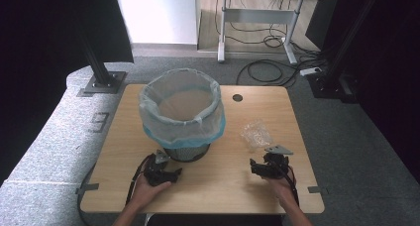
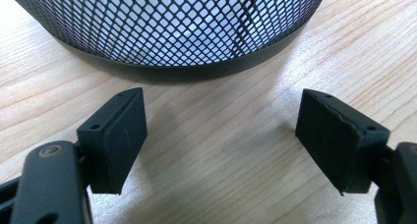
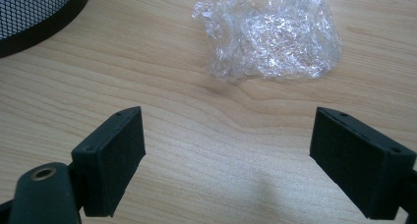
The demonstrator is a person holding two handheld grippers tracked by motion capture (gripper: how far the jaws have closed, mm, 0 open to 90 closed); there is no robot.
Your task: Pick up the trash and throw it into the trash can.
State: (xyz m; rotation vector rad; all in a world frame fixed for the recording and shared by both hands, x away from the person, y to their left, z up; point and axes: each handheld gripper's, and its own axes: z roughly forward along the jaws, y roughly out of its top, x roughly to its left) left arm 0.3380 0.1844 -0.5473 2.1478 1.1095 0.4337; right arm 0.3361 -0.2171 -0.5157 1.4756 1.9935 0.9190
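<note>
Resting low on the pale wooden desk [image 1: 247, 186], the right gripper [image 3: 228, 160] has its jaws spread wide with nothing between them, only bare wood grain. The crumpled wad of clear plastic film [image 3: 273, 35] lies on the desk just ahead of it, apart from both pads, and in the high view it sits near the desk's right side, just beyond the right gripper [image 1: 256, 165]. The left gripper [image 2: 221, 145] is also wide and empty, its pads set on either side of bare desk. Directly before it stands the round black wire-mesh wastebasket [image 2: 172, 32], close but not touching. From above, that wastebasket [image 1: 185, 151] stands at the desk's middle, lined with a translucent white-and-blue bag [image 1: 181, 109] folded over its rim, and the left gripper [image 1: 171, 169] lies just by its base.
</note>
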